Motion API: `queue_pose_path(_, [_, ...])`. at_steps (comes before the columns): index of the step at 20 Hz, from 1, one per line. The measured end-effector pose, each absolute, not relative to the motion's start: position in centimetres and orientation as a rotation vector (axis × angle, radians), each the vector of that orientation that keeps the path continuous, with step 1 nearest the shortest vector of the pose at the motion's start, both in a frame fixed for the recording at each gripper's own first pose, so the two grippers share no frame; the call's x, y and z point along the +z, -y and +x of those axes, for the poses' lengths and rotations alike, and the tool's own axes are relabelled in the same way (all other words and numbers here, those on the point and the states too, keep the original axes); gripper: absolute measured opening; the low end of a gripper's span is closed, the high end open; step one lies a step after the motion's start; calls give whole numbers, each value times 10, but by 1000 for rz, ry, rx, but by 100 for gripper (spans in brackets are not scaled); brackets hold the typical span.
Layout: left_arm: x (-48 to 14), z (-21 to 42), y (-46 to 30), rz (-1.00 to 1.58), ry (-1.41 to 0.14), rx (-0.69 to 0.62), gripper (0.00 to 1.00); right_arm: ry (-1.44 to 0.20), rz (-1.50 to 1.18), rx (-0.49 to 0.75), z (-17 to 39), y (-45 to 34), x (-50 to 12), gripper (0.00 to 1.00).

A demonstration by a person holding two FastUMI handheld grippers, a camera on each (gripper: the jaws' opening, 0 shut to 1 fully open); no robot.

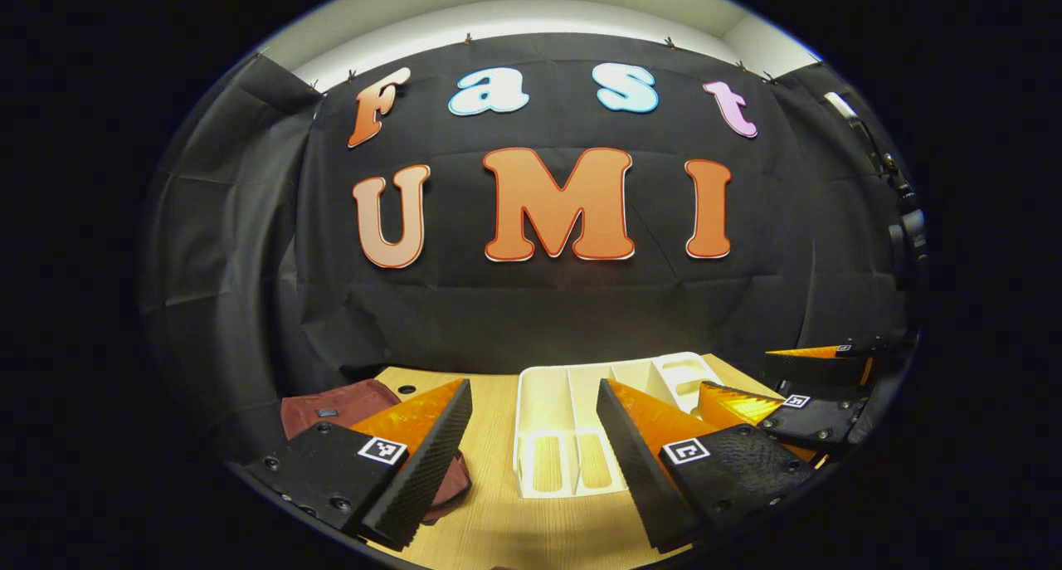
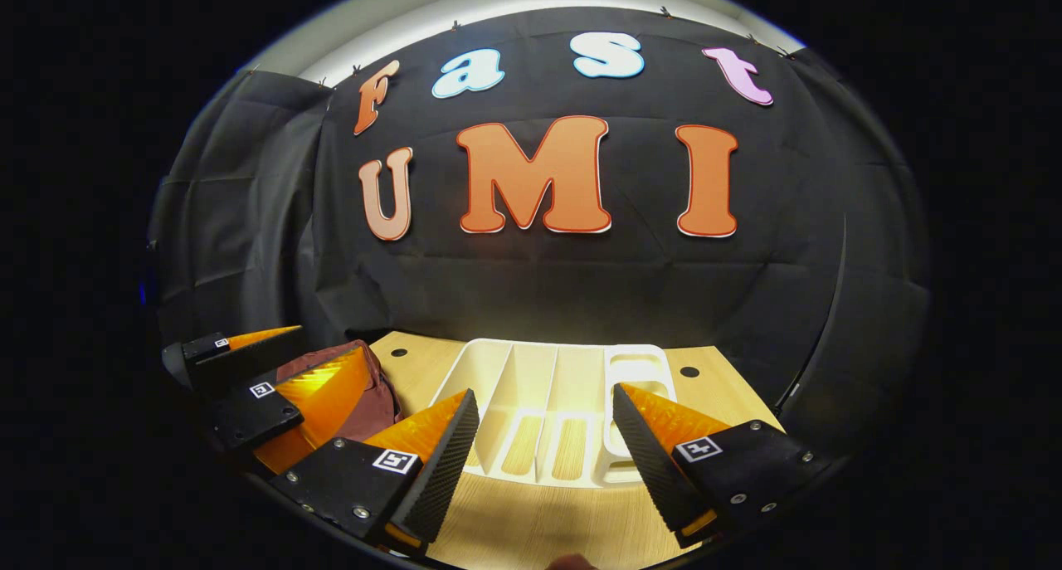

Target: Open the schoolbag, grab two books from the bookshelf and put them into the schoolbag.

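Dark red fabric schoolbag (image 1: 336,411) slumped flat on the light wooden worktop (image 1: 531,524), far left of the scene, partly hidden behind the left gripper (image 1: 531,458) in the left gripper view. In the right gripper view the same bag (image 2: 369,400) off to the left, beyond the other gripper's fingers (image 2: 319,396). Zip and opening not readable from either view — open or closed, cannot tell.

White plastic bookshelf rack with upright dividers (image 1: 548,412) lying dead ahead, between the left gripper's spread fingers; long slots running away from the camera toward the black cloth wall. No books seen in the slots; bare wood visible through the floor cutouts. Same rack (image 2: 572,387) straight ahead of the right gripper (image 2: 543,454) as well.

Both pairs of fingers wide apart, nothing between them, hovering just above the near edge of the worktop (no contact visible).

Key relation: bag to the left of the rack, left gripper the nearer of the two to it — bag just beyond its left finger (image 1: 431,454). Right gripper squarely on the rack, well apart from the bag.

Scene fits two readings: books never visible from here with the bag waiting, or books already inside the bag and the rack emptied. Bag's low, flat slump leans no clear way. No call on the next move beyond that.
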State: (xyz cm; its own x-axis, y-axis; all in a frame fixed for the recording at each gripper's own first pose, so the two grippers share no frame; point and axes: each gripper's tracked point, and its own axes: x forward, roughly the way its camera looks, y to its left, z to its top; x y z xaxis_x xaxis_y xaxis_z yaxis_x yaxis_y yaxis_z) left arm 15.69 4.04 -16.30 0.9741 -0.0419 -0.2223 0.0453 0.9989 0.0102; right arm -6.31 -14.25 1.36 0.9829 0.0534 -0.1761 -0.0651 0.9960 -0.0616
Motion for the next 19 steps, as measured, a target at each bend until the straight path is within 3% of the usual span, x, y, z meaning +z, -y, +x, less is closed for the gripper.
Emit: queue_pose_path(19, [-164, 157, -44, 19, -245, -22, 96, -184, -74, 54, -55, 142, 10, 97])
